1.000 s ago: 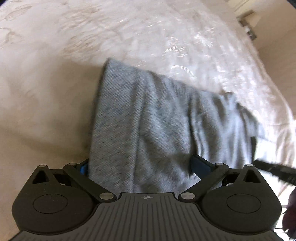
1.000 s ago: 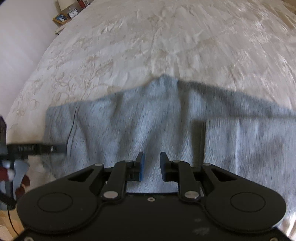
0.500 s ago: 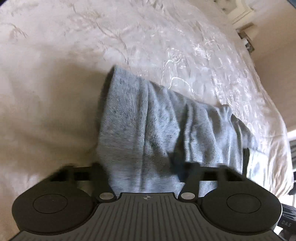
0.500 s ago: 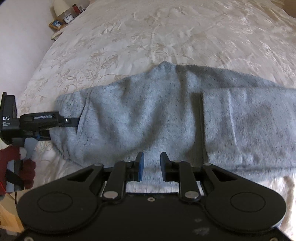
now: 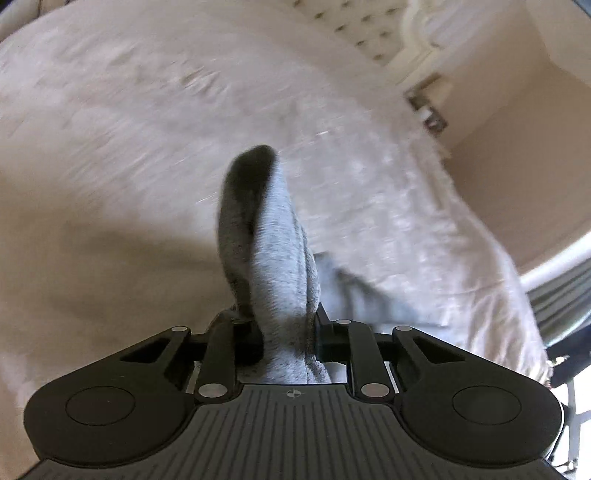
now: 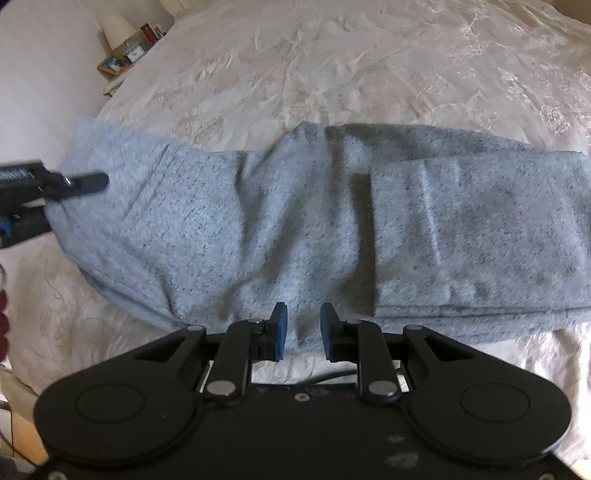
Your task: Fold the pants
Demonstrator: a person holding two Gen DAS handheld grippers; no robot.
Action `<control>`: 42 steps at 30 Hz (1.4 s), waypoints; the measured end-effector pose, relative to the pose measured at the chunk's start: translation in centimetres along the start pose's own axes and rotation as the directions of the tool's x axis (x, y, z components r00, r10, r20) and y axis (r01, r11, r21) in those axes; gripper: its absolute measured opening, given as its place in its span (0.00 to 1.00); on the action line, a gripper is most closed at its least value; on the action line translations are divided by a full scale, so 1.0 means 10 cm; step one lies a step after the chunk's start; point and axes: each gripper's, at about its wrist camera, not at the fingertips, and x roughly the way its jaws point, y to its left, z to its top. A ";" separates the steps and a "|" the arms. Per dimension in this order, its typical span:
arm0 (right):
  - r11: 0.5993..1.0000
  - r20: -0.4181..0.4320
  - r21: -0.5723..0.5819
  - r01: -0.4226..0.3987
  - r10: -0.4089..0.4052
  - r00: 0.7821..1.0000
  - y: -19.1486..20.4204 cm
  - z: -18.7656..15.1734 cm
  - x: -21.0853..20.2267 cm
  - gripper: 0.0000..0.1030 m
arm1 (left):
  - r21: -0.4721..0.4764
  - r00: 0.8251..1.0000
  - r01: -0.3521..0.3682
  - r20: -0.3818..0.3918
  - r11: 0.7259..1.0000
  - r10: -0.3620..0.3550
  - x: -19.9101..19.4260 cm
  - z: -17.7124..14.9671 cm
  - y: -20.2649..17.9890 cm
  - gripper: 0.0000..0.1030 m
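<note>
Left gripper [image 5: 286, 338], jaws just closing, is pinching the pants [image 6: 295, 229]; right gripper [image 6: 303, 332] is pinching their near edge on the bed [image 6: 332, 66].

Home bedroom — a bed [image 6: 369, 74] under an embroidered cream cover, a tufted headboard [image 5: 354, 33], and a nightstand [image 6: 118, 68] bearing lamp [image 6: 117, 29], clock, framed photo.

A bed covered by a cream embroidered bedspread [image 6: 369, 74] is seen filling both views. At ten o'clock in the right wrist view, a wooden nightstand [image 6: 114, 68] with a lamp [image 6: 117, 31] is set against a pale wall [image 6: 40, 66]. A tufted headboard [image 5: 354, 33] is shown at one o'clock in the left wrist view.
</note>
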 end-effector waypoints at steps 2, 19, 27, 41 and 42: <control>1.000 0.010 0.005 -0.014 0.014 1.000 -0.12 0.04 -0.05 0.22 | 0.020 1.000 0.021 0.019 1.000 -0.021 0.02 0.03 -0.30 0.19; 0.998 0.025 0.067 0.007 -0.009 1.000 -1.77 0.36 -0.47 0.22 | 0.167 0.987 0.100 -0.140 0.981 -0.077 1.69 -0.74 -2.15 0.04; 0.995 0.051 0.066 -0.080 0.077 0.996 -1.99 0.78 -0.38 0.38 | 0.245 0.979 -0.062 -0.173 0.968 0.106 1.70 -1.20 -2.00 0.06; 0.985 -0.136 0.048 -0.167 0.172 0.976 -1.72 1.14 0.38 0.63 | 0.186 0.955 -0.097 -0.259 0.978 0.144 1.88 -1.47 -1.56 0.06; 0.983 -0.153 0.064 -0.175 0.183 0.971 -1.71 1.12 0.44 0.64 | 0.176 0.956 -0.095 -0.259 0.980 0.139 1.88 -1.48 -1.54 0.06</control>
